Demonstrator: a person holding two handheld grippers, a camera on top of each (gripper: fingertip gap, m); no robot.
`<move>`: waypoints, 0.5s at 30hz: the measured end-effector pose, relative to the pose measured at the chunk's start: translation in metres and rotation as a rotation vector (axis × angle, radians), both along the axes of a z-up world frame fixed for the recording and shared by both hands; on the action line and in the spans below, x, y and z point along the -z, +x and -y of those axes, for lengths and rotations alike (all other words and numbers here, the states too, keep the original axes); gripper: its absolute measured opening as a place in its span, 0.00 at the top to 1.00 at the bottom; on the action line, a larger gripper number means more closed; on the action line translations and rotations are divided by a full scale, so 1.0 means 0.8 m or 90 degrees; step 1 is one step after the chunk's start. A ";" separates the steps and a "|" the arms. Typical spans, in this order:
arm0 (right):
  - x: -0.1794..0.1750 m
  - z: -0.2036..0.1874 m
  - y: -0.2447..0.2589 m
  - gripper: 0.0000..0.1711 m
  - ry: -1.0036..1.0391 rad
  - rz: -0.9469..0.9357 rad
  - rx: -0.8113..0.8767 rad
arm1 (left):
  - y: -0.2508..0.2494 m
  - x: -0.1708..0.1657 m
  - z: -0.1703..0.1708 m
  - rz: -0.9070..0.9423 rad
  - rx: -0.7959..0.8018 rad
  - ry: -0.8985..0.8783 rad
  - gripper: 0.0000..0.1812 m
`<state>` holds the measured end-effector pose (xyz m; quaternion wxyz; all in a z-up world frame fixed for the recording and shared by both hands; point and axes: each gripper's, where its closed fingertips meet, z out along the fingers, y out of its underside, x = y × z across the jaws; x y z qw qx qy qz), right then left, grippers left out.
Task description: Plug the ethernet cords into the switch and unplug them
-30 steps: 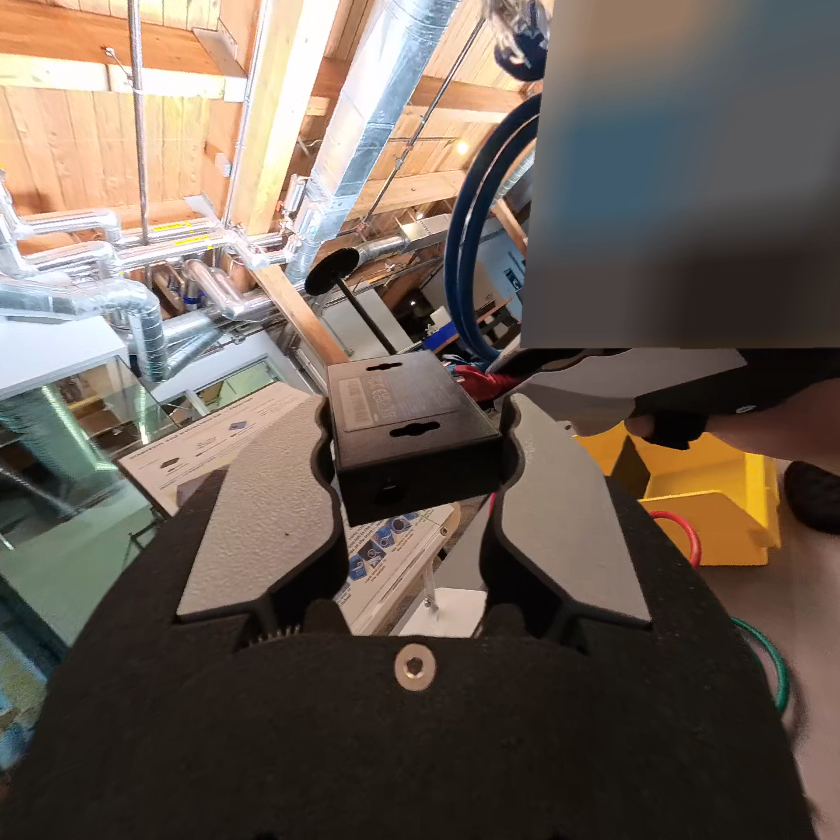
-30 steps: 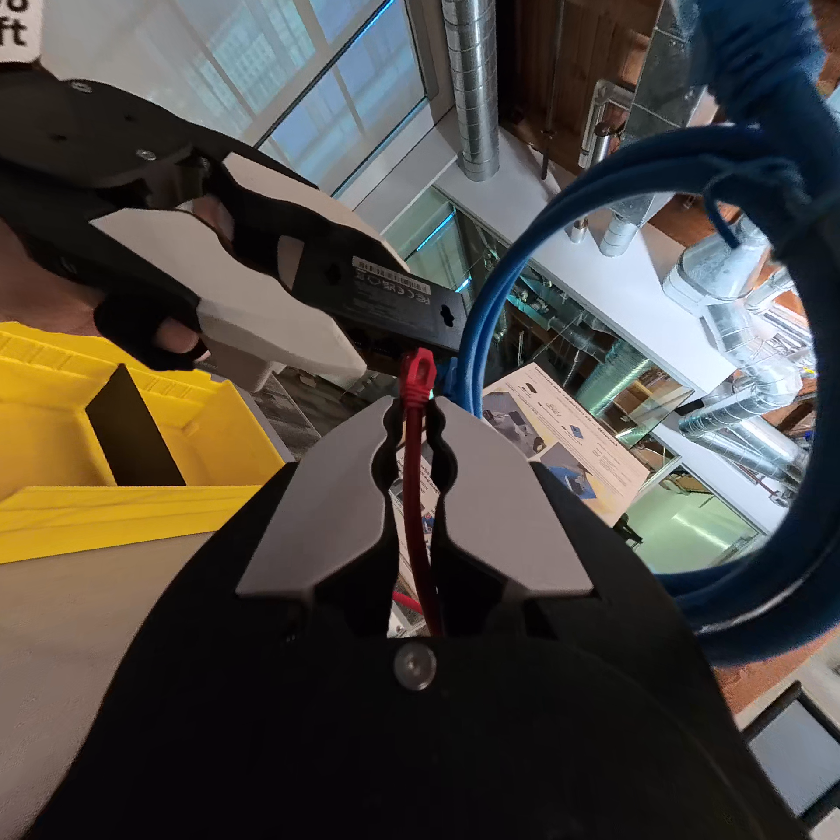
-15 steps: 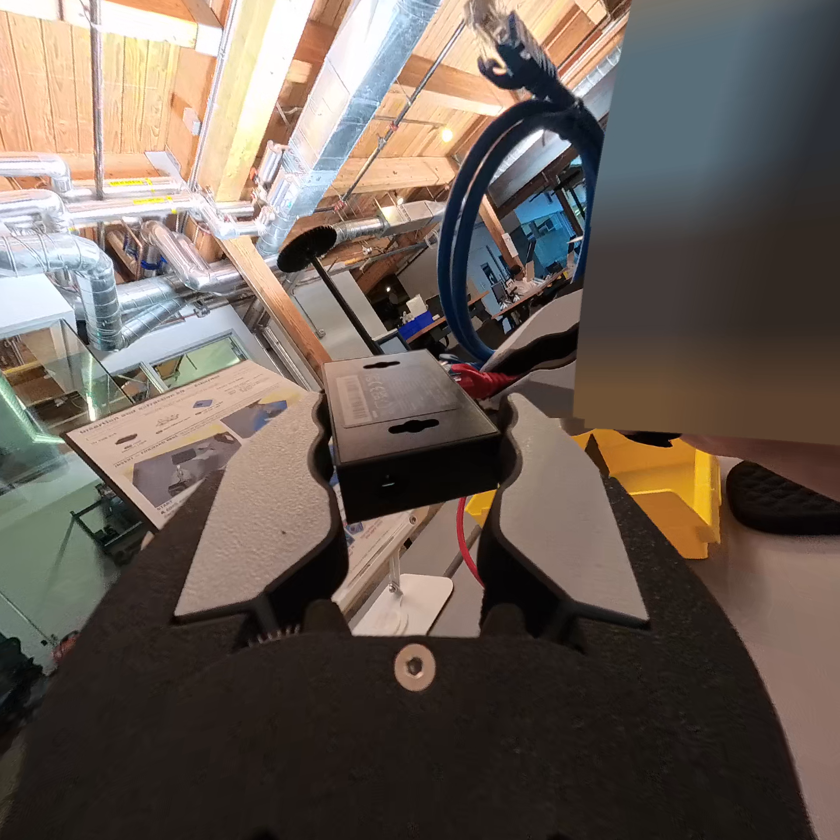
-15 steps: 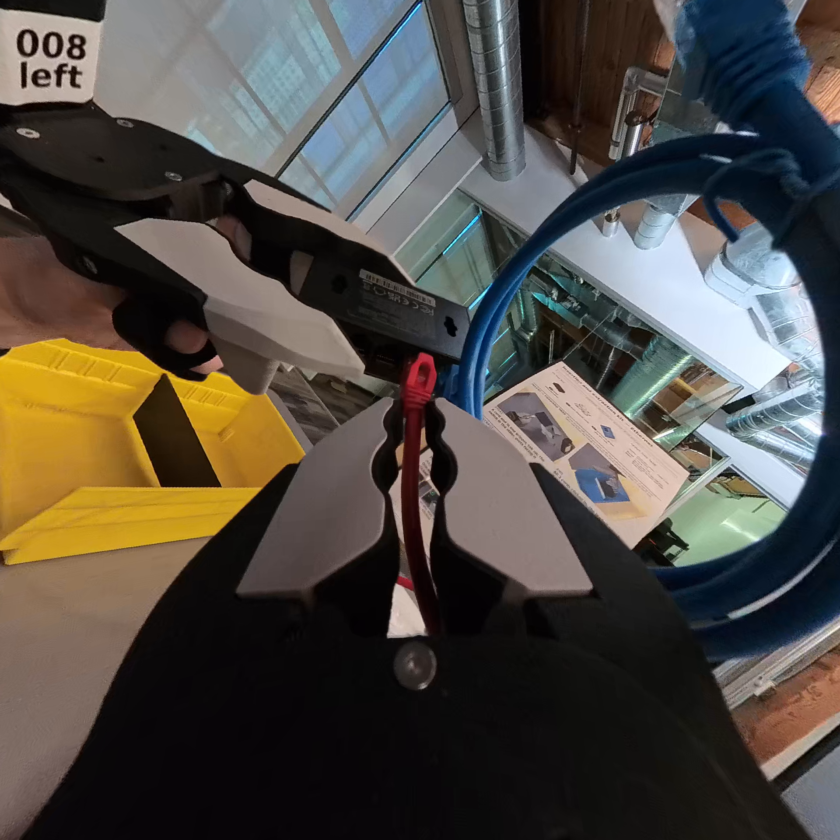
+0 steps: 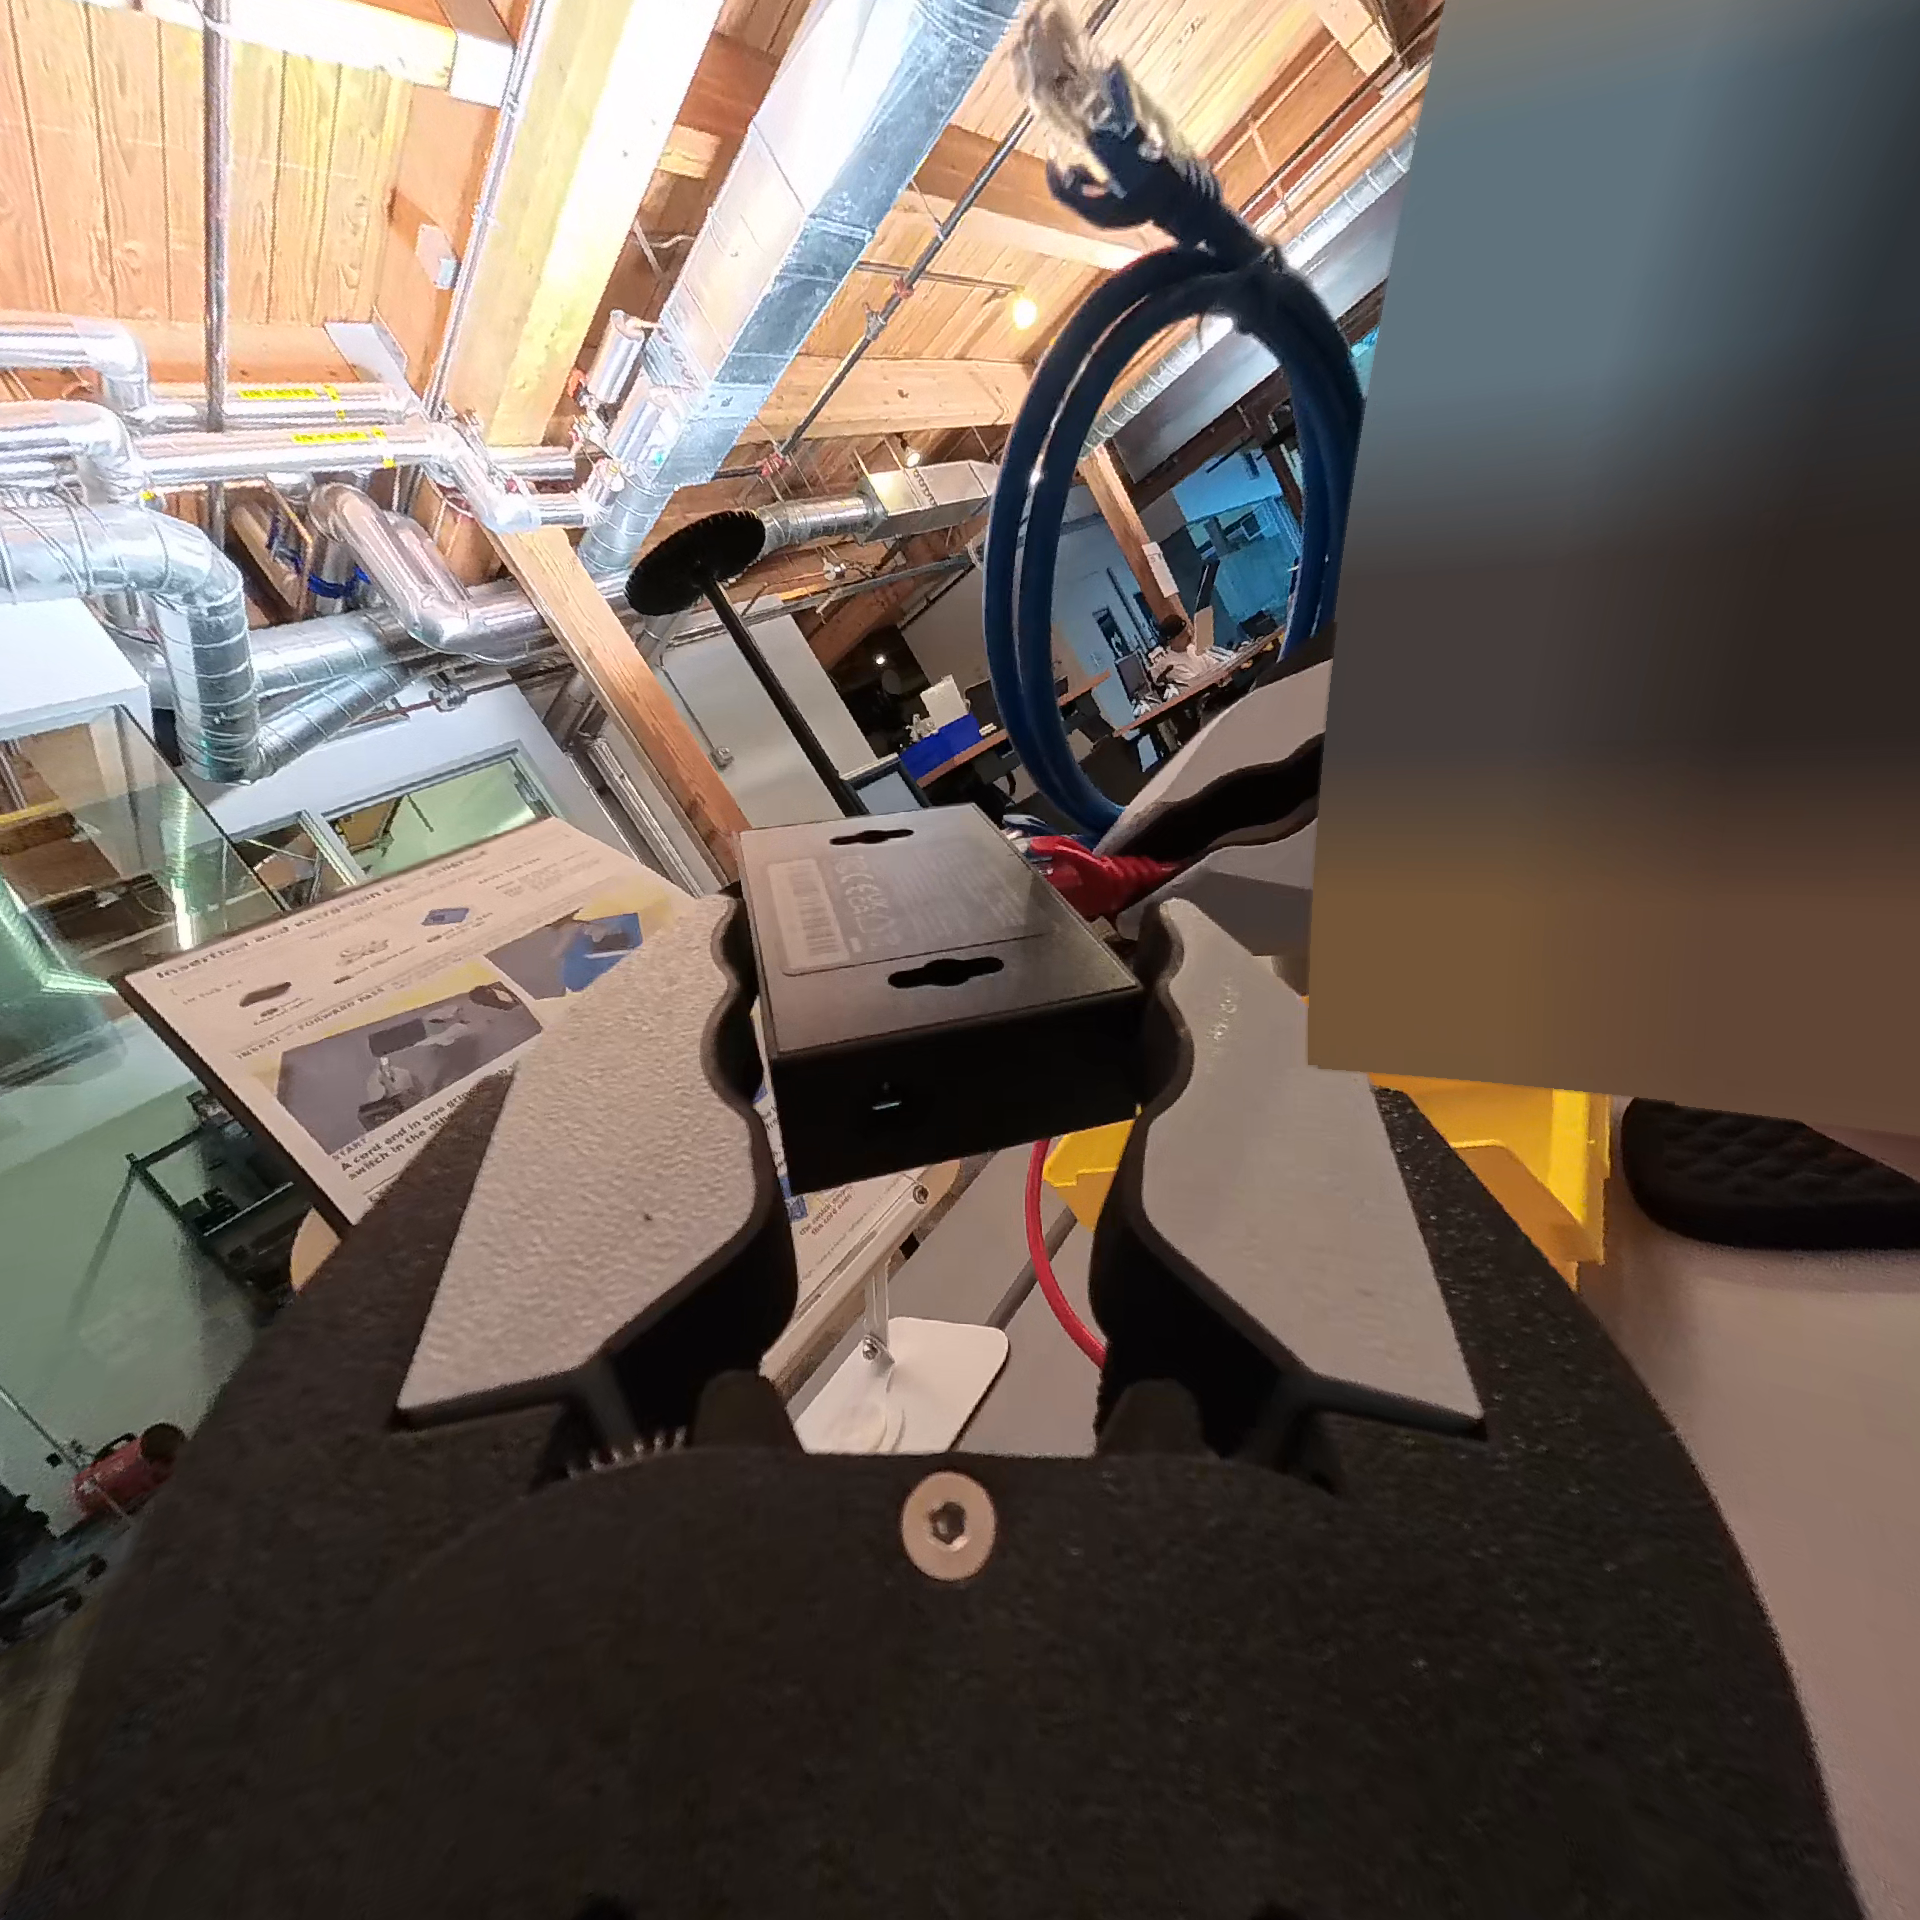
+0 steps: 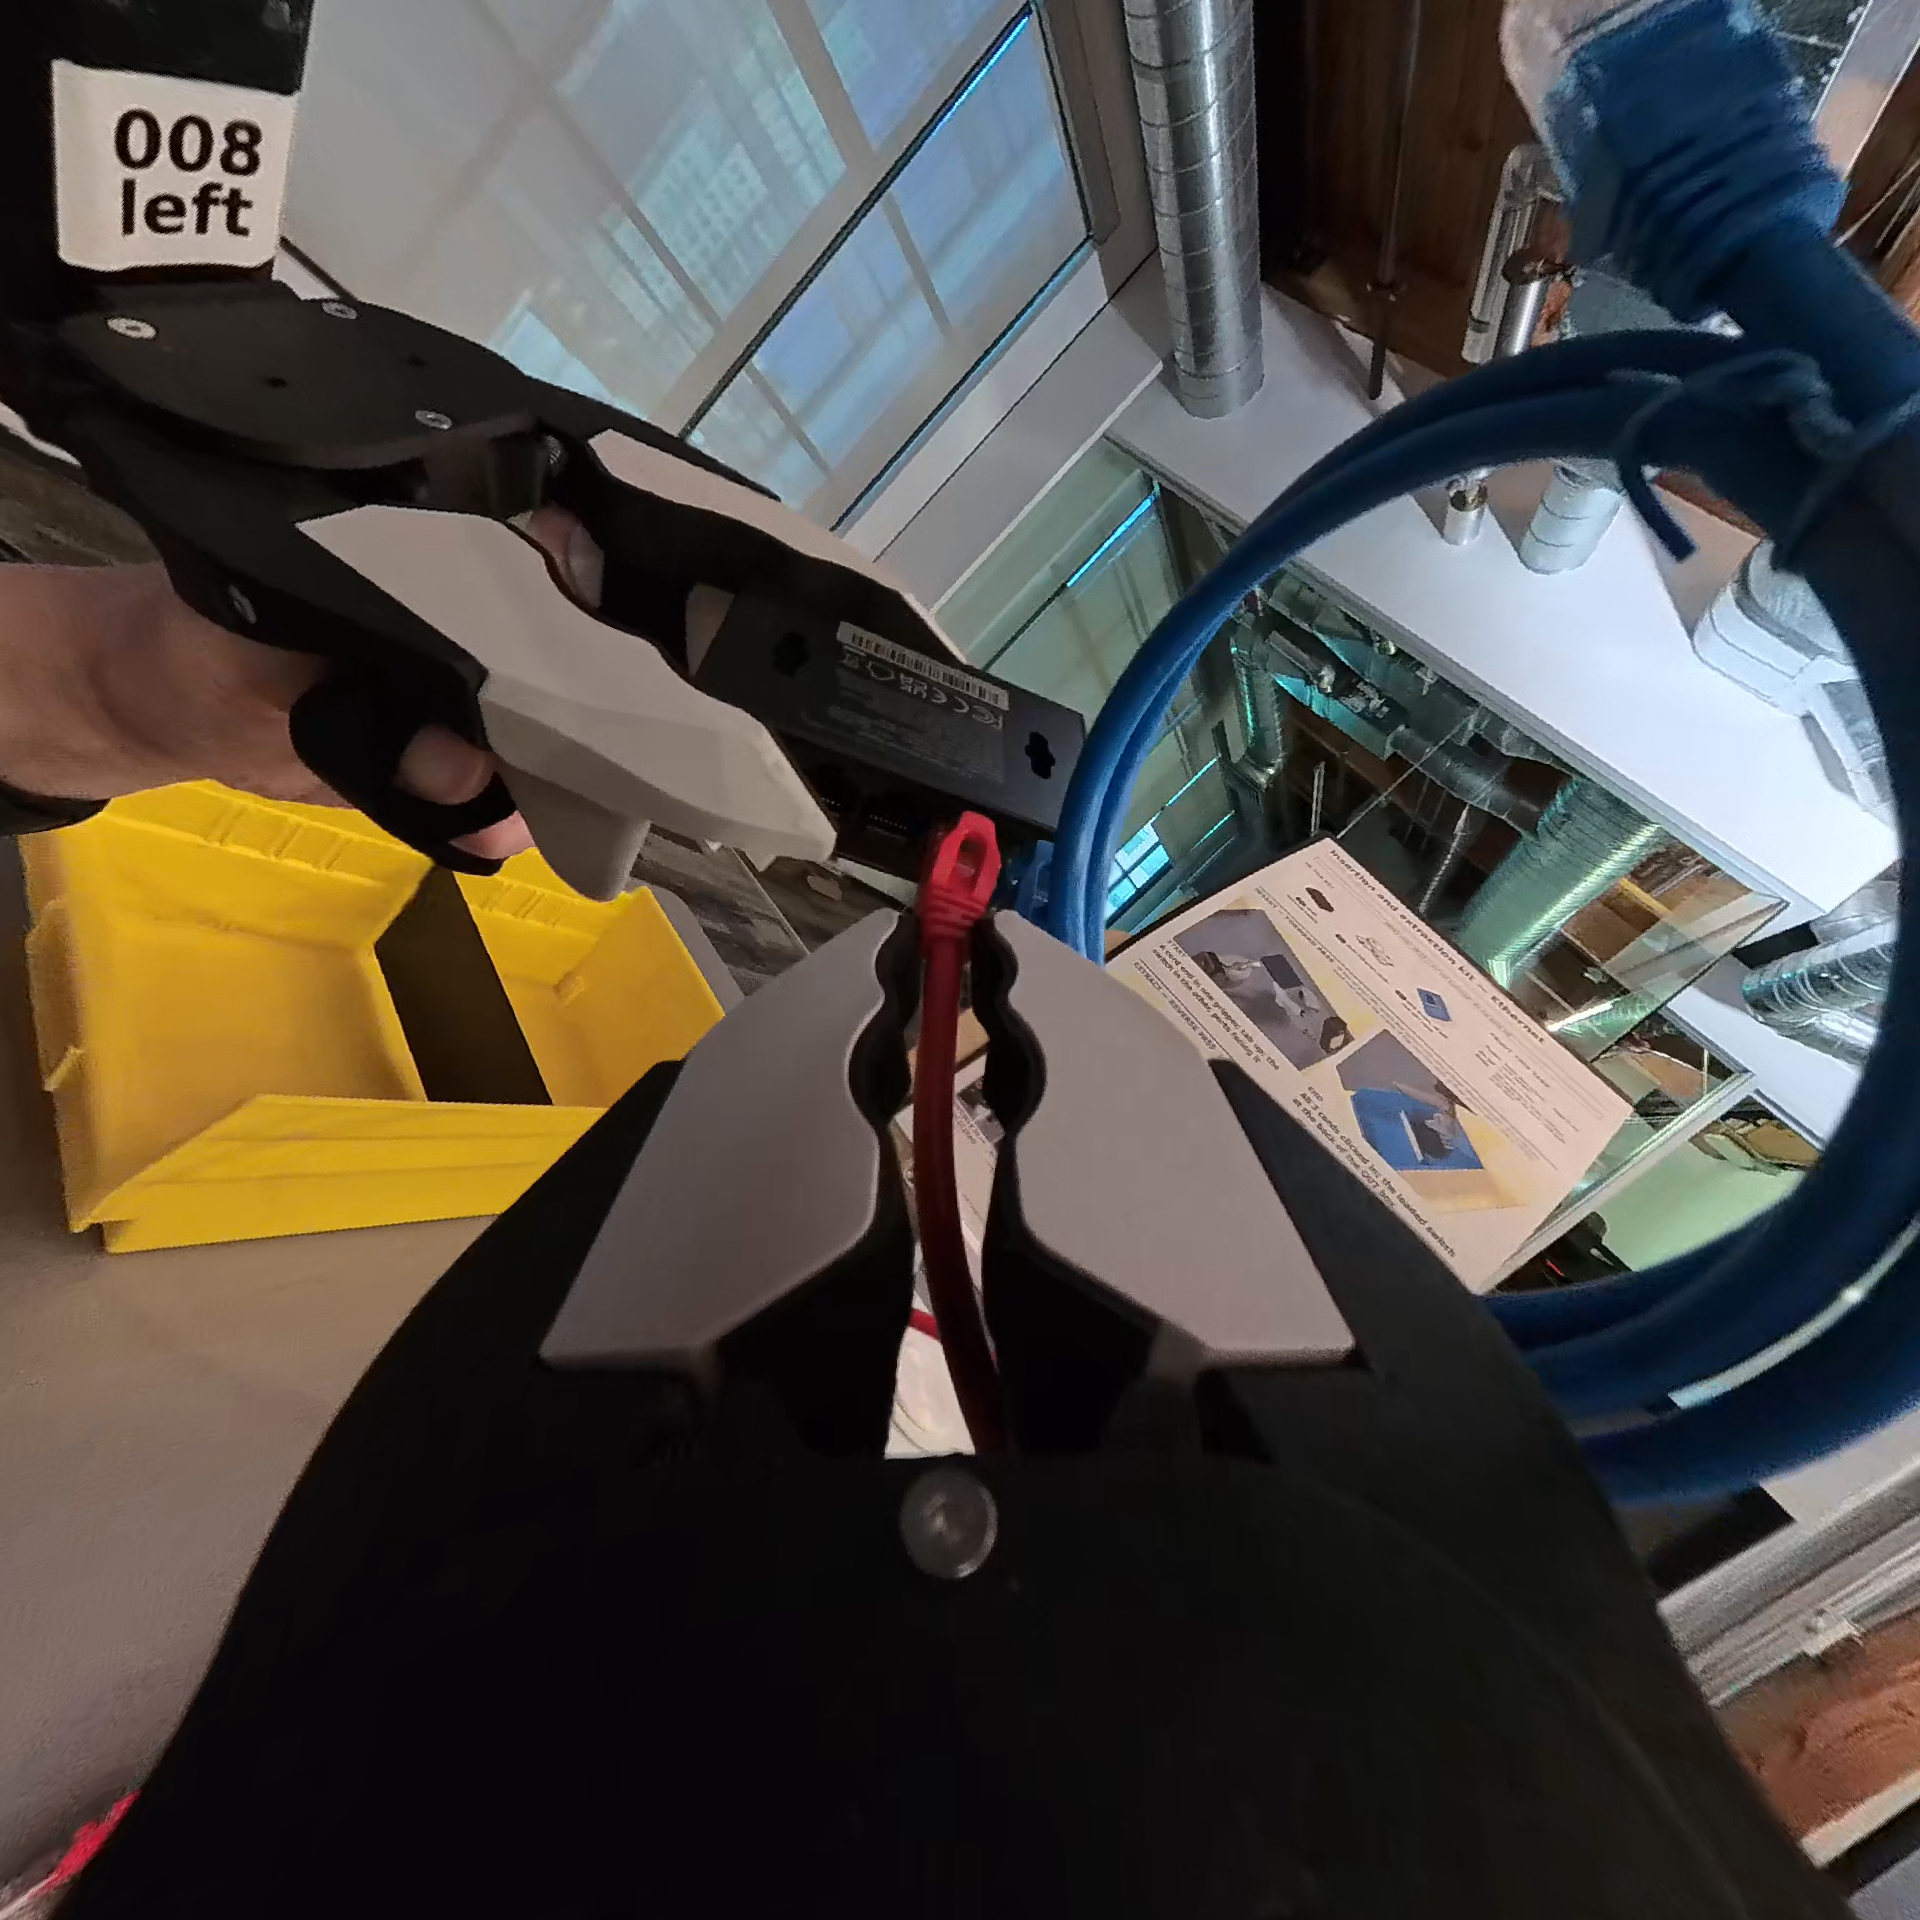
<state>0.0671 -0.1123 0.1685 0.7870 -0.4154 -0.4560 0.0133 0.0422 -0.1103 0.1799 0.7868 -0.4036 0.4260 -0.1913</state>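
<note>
Since half a second earlier, both views had tilted slightly while the grips stayed unchanged. The black switch (image 5: 940,997), a flat box with two keyhole slots and a label on its upturned face, sat clamped between the fingers of the left hand-held gripper (image 5: 945,1023). At its 1 o'clock edge the red cord (image 6: 951,1039) met a port beside the coiled blue cord (image 5: 1049,644). The right hand-held gripper (image 6: 948,966) was pinched on the red cord just behind its plug. A yellow bin (image 6: 260,997) rested on the tabletop (image 6: 187,1382).
</note>
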 end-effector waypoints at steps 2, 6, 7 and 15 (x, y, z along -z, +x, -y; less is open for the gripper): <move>0.001 0.001 -0.002 0.95 -0.007 0.000 -0.007 | -0.001 -0.004 0.004 0.008 0.001 0.010 0.61; 0.000 0.001 -0.004 0.95 -0.009 -0.010 -0.007 | -0.001 -0.005 0.006 0.002 -0.011 0.017 0.61; -0.004 0.004 -0.003 0.95 0.003 -0.025 -0.008 | -0.002 -0.008 0.009 0.011 -0.007 0.023 0.61; -0.012 0.007 -0.007 0.94 0.044 -0.047 0.012 | -0.007 -0.019 0.017 -0.011 -0.046 0.098 0.61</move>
